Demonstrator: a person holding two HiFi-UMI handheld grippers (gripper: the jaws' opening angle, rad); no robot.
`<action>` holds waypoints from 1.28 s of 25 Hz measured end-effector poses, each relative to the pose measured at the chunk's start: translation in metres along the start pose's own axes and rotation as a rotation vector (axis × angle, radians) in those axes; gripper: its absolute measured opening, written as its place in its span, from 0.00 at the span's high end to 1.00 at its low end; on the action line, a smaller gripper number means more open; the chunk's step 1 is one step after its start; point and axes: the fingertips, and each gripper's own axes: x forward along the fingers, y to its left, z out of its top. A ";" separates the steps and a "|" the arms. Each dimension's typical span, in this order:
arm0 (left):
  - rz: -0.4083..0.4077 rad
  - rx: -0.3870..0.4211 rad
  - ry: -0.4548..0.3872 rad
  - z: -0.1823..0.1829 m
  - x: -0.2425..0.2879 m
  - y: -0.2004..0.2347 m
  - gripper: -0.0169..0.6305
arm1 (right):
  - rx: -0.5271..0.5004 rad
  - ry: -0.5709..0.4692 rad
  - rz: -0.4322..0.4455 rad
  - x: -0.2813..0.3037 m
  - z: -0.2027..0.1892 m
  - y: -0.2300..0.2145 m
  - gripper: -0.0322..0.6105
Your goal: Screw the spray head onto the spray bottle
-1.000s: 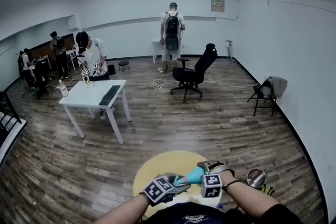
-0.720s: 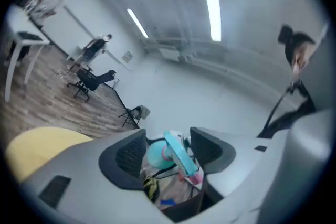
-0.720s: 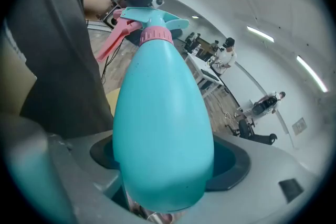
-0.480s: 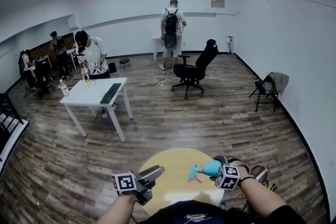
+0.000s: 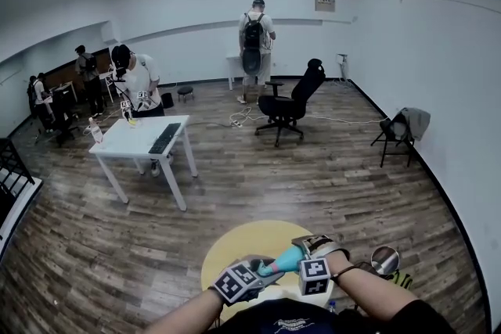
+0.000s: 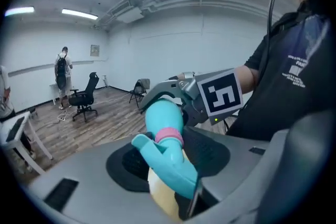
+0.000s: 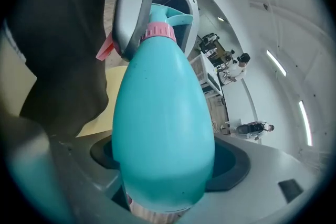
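A teal spray bottle (image 5: 283,262) is held over the round yellow table (image 5: 235,245), low in the head view. My right gripper (image 5: 311,260) is shut on its body (image 7: 164,128), which fills the right gripper view. A pink collar (image 7: 159,32) joins the neck to the teal spray head (image 6: 169,161). My left gripper (image 6: 167,165) has just been closing. The spray head now sits between its jaws, and the pads press on it. In the left gripper view the right gripper (image 6: 176,93) holds the bottle from behind. The bottle's base is hidden.
A white table (image 5: 131,143) with a keyboard stands at mid left, a black office chair (image 5: 287,107) behind it and a folding chair (image 5: 398,135) by the right wall. Several people stand far off. A round metal object (image 5: 382,261) lies right of my right arm.
Half a second ago the left gripper was off to the left, open and apart from the bottle. Now it is back on the spray head, and the bottle has shifted slightly left.
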 end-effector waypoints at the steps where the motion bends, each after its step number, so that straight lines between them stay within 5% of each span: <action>1: 0.003 0.009 0.007 -0.001 0.001 0.000 0.65 | 0.006 -0.004 -0.002 0.001 0.001 0.000 0.27; 4: -0.018 -0.102 -0.043 0.000 -0.003 0.007 0.64 | 0.069 -0.053 0.040 -0.004 0.014 -0.001 0.27; 10: -0.099 -0.748 -0.532 0.007 -0.076 0.065 0.49 | 0.285 -0.059 0.067 -0.006 -0.026 0.004 0.27; 12: -0.086 -0.879 -0.586 -0.015 -0.092 0.083 0.49 | 0.311 -0.023 0.064 -0.006 -0.047 0.009 0.27; 14: -0.114 -0.926 -0.569 -0.030 -0.089 0.082 0.45 | 0.300 -0.001 0.055 -0.003 -0.051 0.011 0.27; 18: -0.237 -0.809 -0.433 -0.006 -0.037 0.042 0.44 | 0.176 -0.032 0.023 0.004 -0.010 0.001 0.27; 22: -0.088 -0.410 -0.202 0.003 0.001 0.018 0.63 | 0.055 -0.020 0.026 0.011 0.009 -0.004 0.27; 26: -0.019 -0.054 -0.019 -0.017 0.009 0.000 0.64 | 0.103 -0.010 0.116 -0.007 0.017 0.019 0.27; 29: -0.005 -0.018 0.003 -0.017 0.010 0.002 0.64 | 0.105 -0.034 0.077 0.002 0.017 0.014 0.27; 32: -0.007 -0.169 -0.110 -0.006 -0.001 0.012 0.62 | 0.118 -0.063 0.072 0.008 0.014 0.010 0.27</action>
